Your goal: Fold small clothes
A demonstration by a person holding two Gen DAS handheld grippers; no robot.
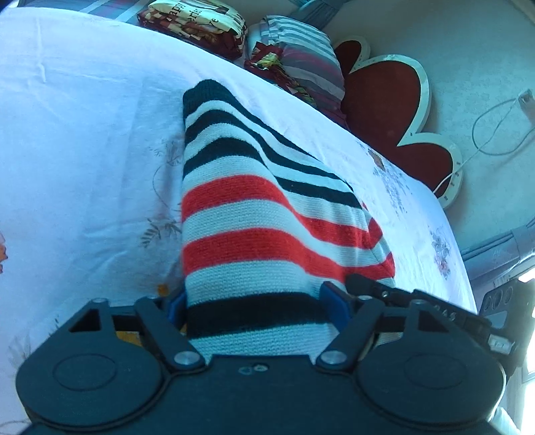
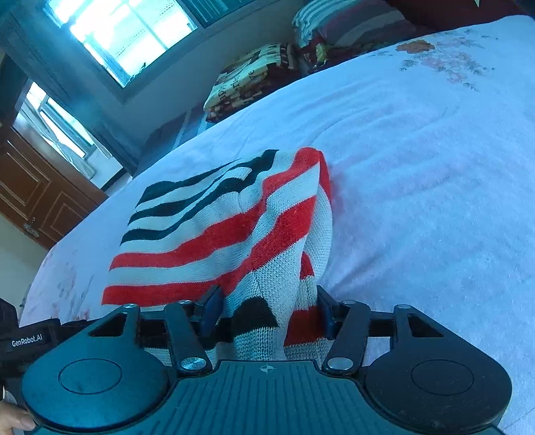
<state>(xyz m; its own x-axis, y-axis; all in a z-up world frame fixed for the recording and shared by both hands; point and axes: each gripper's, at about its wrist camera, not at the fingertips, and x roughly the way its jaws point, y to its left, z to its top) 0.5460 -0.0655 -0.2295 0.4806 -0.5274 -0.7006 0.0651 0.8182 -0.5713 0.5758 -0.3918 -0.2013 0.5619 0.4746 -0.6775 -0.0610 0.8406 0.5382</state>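
Left gripper: black, blue fingers closed onto the near edge of the knitted garment with red, white and dark stripes.
Right gripper: likewise clamped on a bunched near corner of that garment.
Garment: stretches from both grippers out over the bed with a white flower-printed sheet.
Far: folded patterned blankets, striped pillow.
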